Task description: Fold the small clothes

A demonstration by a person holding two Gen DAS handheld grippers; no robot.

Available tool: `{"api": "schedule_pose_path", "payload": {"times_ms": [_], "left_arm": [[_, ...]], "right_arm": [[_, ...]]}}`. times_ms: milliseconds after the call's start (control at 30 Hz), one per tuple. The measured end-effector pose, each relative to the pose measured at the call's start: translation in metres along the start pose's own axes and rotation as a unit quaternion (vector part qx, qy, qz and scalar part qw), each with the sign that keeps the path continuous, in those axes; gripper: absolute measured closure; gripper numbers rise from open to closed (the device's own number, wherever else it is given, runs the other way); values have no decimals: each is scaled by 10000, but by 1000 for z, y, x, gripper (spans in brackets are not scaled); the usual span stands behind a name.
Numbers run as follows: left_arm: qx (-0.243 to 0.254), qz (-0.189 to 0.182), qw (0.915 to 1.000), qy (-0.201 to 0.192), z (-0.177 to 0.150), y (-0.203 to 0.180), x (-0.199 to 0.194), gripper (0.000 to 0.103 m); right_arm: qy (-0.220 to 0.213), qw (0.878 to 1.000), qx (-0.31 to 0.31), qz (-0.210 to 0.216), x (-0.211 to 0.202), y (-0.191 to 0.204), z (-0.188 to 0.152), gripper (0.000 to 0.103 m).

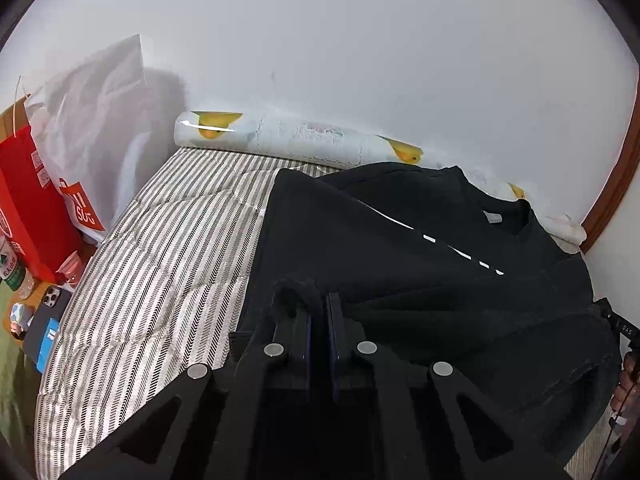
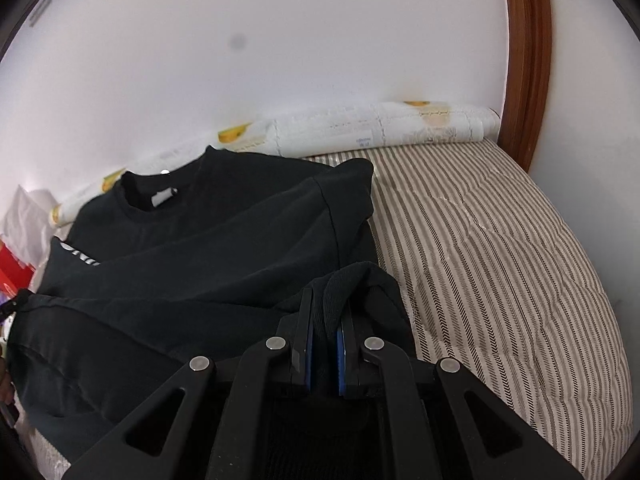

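A black sweatshirt (image 1: pixel 420 240) with white lettering lies on the striped bed, its collar toward the wall and its sleeves folded inward over the body. My left gripper (image 1: pixel 320 304) is shut on the ribbed hem at the garment's left corner, with a loop of black cloth bunched over its fingertips. In the right wrist view the same sweatshirt (image 2: pixel 200 248) fills the left half. My right gripper (image 2: pixel 326 312) is shut on the hem at the right corner, a fold of cloth pinched between its blue pads. The hem hangs stretched between both grippers.
A striped quilt (image 1: pixel 152 264) covers the bed (image 2: pixel 500 260). A rolled white sheet with yellow fruit prints (image 1: pixel 296 140) lies along the wall. Left of the bed are a red paper bag (image 1: pixel 28 200), a white plastic bag (image 1: pixel 88 120) and a phone (image 1: pixel 44 320). A wooden frame (image 2: pixel 528 60) stands at right.
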State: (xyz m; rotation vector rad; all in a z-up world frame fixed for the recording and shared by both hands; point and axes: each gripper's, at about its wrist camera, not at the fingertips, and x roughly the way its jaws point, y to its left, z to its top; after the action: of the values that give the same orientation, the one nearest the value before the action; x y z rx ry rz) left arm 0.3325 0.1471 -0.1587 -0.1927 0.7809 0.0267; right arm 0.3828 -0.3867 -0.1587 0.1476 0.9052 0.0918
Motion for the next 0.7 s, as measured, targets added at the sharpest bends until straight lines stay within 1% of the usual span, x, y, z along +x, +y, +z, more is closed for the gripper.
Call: {"api": "schedule_pose_path", "payload": {"times_ms": [133,200,300,333,367,400,433,500,600,700], "left_arm": [[37,17,10000,23,1,-1,-1,94],[21,-33,10000,72,2,-1,-4,92],[-50,-147,9998,120,-1,0,-13,80],[-93,-203,9997,136,-2,0,-18,73],[-115,-250,9995,139,-3,1,-21,69],[-117,-286,9994,143,-6,0,-28,68],[-92,-290,9994,138,-8,-1,-33,67],[-50,-310,9994,116,-14,-2,-44,67],[4,-473,9988,134,-25,-5,-61,66],[99,-521,9985,140,-38,-12,-74,66]], "right_arm": [[50,9997,-176,-135,-1,3,-2,94],[103,9996,-246,-130,-6,4,-3,90],[106,9997,-192,-109,-23,1,-7,80],[98,9997,-173,-117,-28,0,-8,75],[56,9998,-146,-113,-36,-1,-12,70],[15,9998,-137,-110,-43,0,-14,68],[-33,9998,-139,-126,-51,0,-17,62],[-165,9995,-156,-235,-70,3,-24,61],[-328,9988,-265,-256,-95,11,-34,61],[-440,9984,-351,-93,-116,24,-44,61]]}}
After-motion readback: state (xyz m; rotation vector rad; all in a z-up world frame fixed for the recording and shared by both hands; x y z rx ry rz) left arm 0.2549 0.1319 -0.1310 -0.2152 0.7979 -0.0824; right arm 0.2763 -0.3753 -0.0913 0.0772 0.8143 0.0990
